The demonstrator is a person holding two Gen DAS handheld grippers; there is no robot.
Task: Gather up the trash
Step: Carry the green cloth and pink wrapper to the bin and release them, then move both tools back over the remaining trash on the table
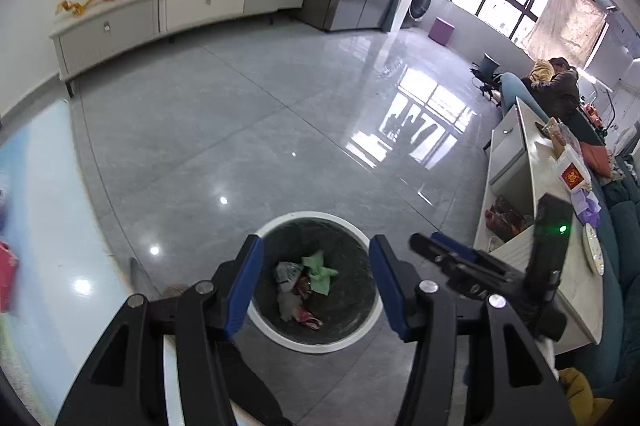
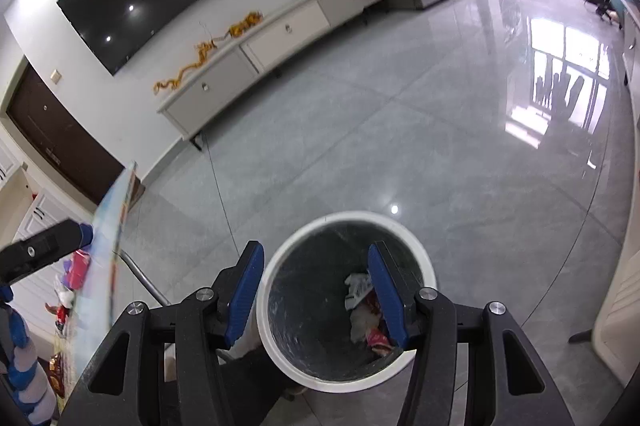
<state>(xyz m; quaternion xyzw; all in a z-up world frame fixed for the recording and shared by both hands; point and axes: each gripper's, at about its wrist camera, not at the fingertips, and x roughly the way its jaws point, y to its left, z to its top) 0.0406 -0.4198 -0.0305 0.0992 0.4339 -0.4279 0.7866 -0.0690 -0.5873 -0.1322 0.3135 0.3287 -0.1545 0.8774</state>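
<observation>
Trash lies at the bottom of the round white-rimmed bin with a dark liner (image 1: 316, 342), directly below and between the blue pads of the left gripper (image 1: 316, 286), whose jaws stand apart with nothing between them. Inside the bin sit a crumpled pale green paper (image 1: 320, 271), a white printed wrapper (image 1: 287, 274) at about nine o'clock from the green piece, and a red and white wrapper (image 1: 306, 318) at six o'clock from it.

From the right wrist view the same bin sits under the right gripper (image 2: 316, 290), whose jaws are likewise apart and empty; its right-hand blue pad crosses in front of the trash, so only the white wrapper and red scraps show at about three o'clock inside the bin.

Seen from the left wrist, the right gripper reaches in at three o'clock of the bin, above the glossy grey tiled floor (image 1: 260, 130). A long white low table (image 1: 568, 290) with a red and white box (image 1: 572, 173) stands further toward three o'clock
</observation>
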